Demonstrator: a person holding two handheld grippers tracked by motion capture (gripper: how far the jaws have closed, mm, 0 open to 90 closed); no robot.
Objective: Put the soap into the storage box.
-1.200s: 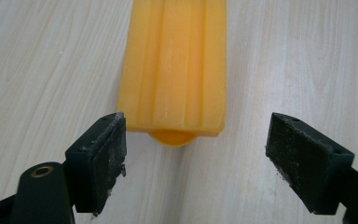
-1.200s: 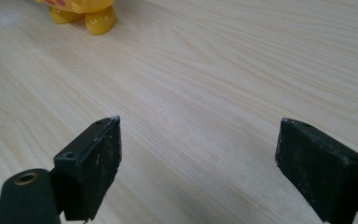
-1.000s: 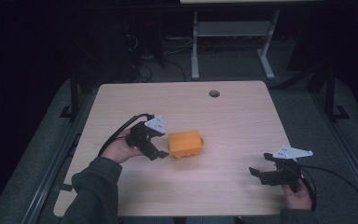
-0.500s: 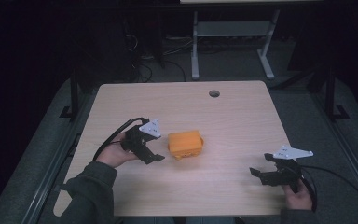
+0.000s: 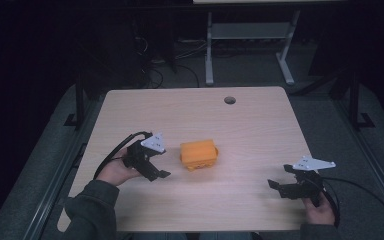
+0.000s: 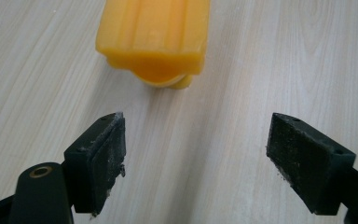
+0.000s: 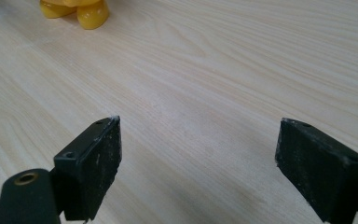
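An orange block-shaped toy (image 5: 198, 154) lies near the middle of the wooden table (image 5: 190, 115). My left gripper (image 5: 162, 167) is just left of it, open, with a small gap between them. In the left gripper view the orange toy (image 6: 154, 35) lies ahead of the spread jaws, and my left gripper (image 6: 193, 154) holds nothing. My right gripper (image 5: 276, 187) rests open near the front right of the table, far from the toy. In the right gripper view my right gripper (image 7: 198, 161) has bare table between its jaws, and the toy's yellow underside (image 7: 77, 10) peeks in at the top left.
A round cable hole (image 5: 229, 100) sits near the table's far edge. Behind the table stands a white metal frame (image 5: 250, 45) on a dark floor. Cables trail from both grippers over the front of the table.
My left gripper has drawn back to the left, away from the orange toy, and now stands a little apart from it. The toy and the right gripper have stayed put.
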